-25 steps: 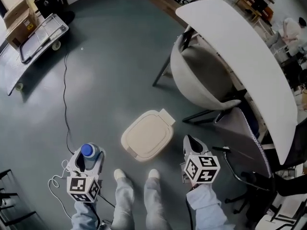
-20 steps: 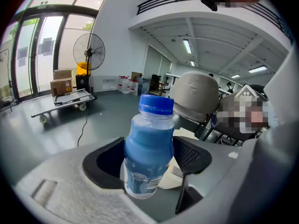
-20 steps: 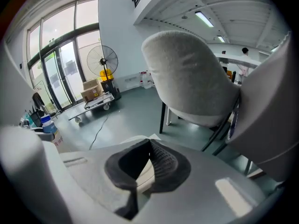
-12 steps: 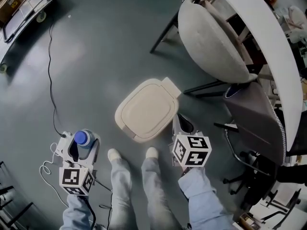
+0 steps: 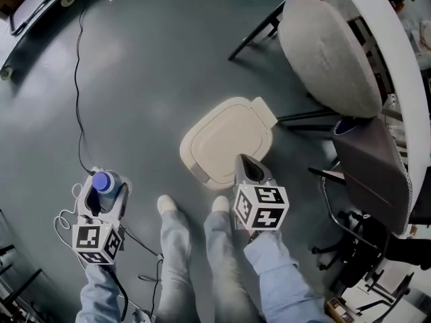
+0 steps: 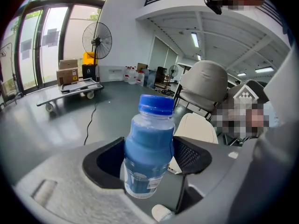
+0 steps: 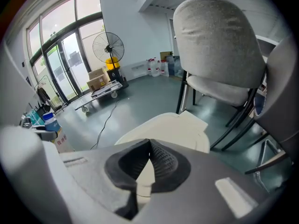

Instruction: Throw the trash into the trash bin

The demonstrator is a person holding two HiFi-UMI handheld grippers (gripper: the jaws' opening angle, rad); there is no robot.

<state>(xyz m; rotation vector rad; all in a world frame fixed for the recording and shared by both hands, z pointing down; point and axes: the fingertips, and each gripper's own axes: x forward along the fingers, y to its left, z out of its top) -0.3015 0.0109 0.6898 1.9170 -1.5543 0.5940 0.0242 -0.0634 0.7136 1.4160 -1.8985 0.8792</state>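
- The left gripper (image 5: 101, 195) is clamped on a bottle (image 6: 148, 148): its two dark pads press the bottle's sides from left and right.
- The bottle stands upright between the jaws, full of blue liquid, with a blue cap on top and a label low on its body.
- The right gripper (image 7: 149, 148) has its jaws together, tips touching, with nothing between them.
- In the head view its tip lies over the near edge of the trash bin (image 5: 225, 140).
- The trash bin is cream, stands on the grey floor (image 5: 135, 59) just ahead of the person's shoes (image 5: 167, 204), and its lid is down.
- The bottle is well to the left of the bin, not over it.
- Beyond the bin stands a grey chair (image 5: 330, 52), beside the edge of a white table (image 5: 397, 66).
- A black cable (image 5: 77, 79) runs across the floor on the left.
- Far off, the left gripper view shows a cart (image 6: 70, 90) and a standing fan (image 6: 97, 38).
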